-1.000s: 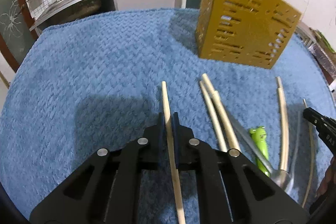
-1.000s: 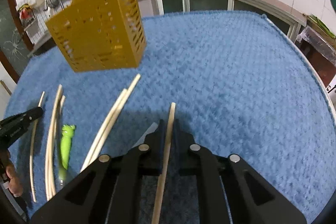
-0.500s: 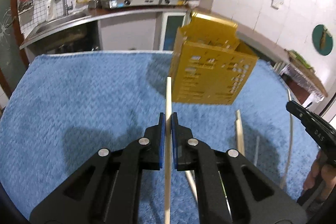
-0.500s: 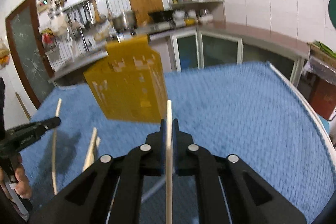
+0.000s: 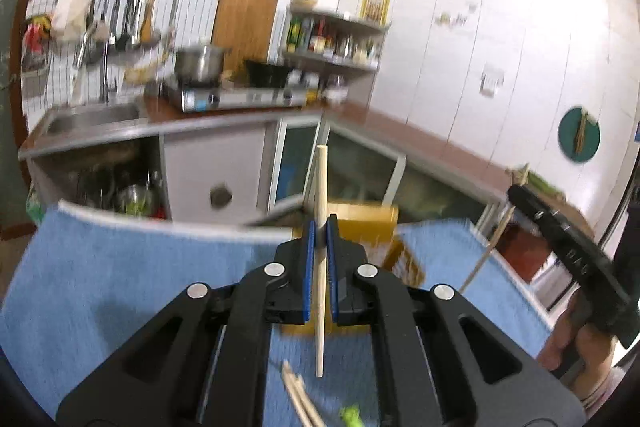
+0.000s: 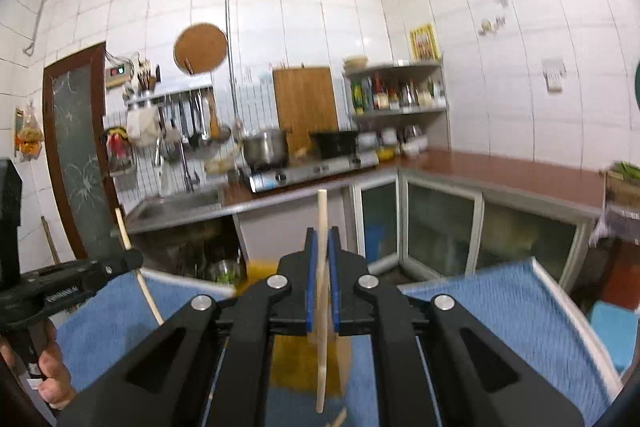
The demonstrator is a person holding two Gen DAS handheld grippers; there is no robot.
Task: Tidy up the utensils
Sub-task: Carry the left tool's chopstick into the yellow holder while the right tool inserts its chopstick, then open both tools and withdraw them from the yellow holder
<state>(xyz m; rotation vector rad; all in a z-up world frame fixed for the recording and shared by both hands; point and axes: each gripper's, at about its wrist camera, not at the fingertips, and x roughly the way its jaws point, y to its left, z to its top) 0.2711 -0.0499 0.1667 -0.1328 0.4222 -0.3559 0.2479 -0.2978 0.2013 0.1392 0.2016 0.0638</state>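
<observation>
Two chopsticks up, one per gripper — left gripper and right gripper each pinched tight on a chopstick, long axis upright. The yellow holder sits below and ahead on the blue towel — roughly equally near to both, I'd say.

Bright, even indoor light fills both fisheye views, whose straight wall lines bow and whose corners go black. Motion blur smears the left view most (the right is sharper).
</observation>
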